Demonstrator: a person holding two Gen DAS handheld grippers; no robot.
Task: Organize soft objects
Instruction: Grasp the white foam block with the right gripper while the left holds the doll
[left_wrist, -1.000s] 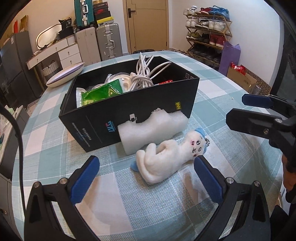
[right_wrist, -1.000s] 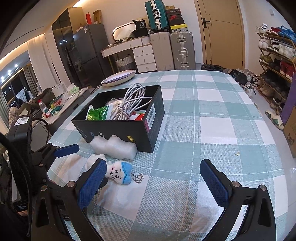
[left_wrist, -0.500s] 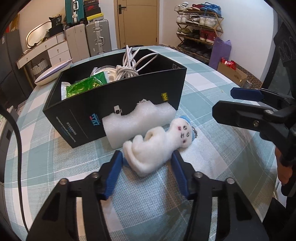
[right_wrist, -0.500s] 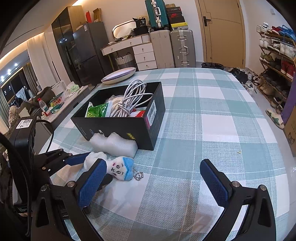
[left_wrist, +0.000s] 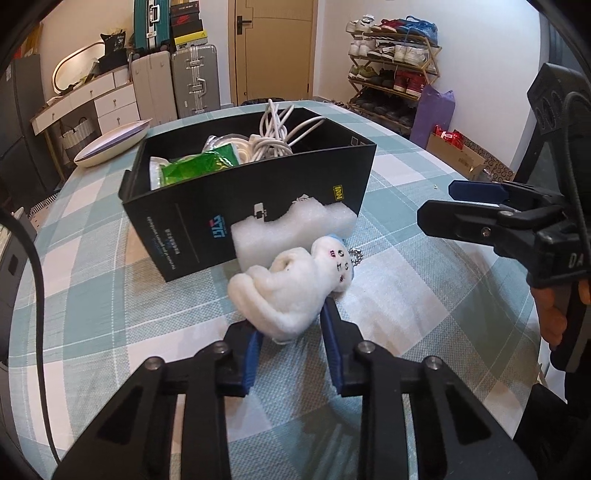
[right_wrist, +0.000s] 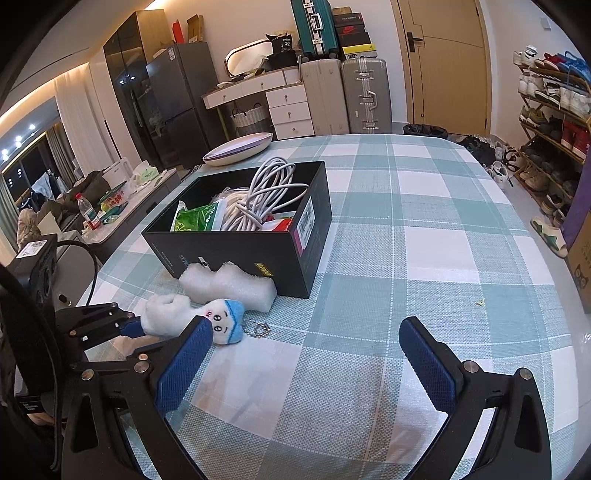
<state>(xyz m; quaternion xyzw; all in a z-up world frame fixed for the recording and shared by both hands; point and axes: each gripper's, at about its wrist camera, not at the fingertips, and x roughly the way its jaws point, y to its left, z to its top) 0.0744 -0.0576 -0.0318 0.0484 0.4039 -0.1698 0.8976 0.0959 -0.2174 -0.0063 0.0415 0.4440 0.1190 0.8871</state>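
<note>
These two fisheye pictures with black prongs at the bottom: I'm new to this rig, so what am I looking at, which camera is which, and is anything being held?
There is no robot arm. A person holds a two-finger gripper in each hand, and each gripper carries a camera that looks forward along its blue-padded fingers.

The left wrist view shows the left gripper shut on a white plush doll with a blue cap. The right gripper appears at that picture's right edge.

The right wrist view shows the right gripper, with its fingers wide apart and nothing between them, over the checked tablecloth.

On the table stands an open black box that holds white cables and a green packet. A white foam block lies against the box's front wall, just behind the doll. A shallow dish sits at the far edge.
</note>
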